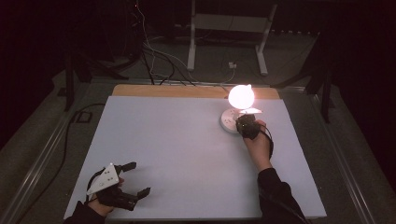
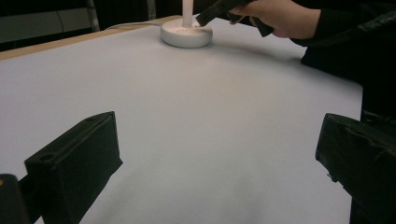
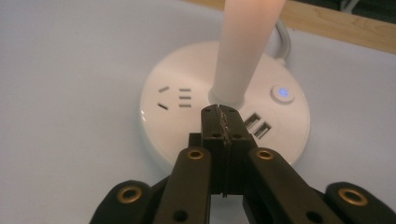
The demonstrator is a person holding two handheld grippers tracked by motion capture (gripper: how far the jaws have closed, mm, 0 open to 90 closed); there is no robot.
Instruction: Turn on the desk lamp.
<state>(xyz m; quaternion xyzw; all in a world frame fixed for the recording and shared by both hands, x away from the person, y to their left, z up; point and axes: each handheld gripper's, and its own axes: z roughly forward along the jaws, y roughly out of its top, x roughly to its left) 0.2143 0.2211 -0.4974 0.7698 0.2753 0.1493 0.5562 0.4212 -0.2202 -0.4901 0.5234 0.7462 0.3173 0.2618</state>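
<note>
A white lamp (image 3: 224,116) with a glowing blue button (image 3: 282,92) stands on a pale grey-white mat (image 1: 187,154) edged by tan wood (image 1: 140,90).

We hold the left gripper (image 1: 135,178) low at our near left, jaws spread wide apart, grey plate on top. Our right hand (image 1: 258,142) reaches far forward; the right gripper (image 3: 219,112) has jaws pressed together, tips touching.
</note>
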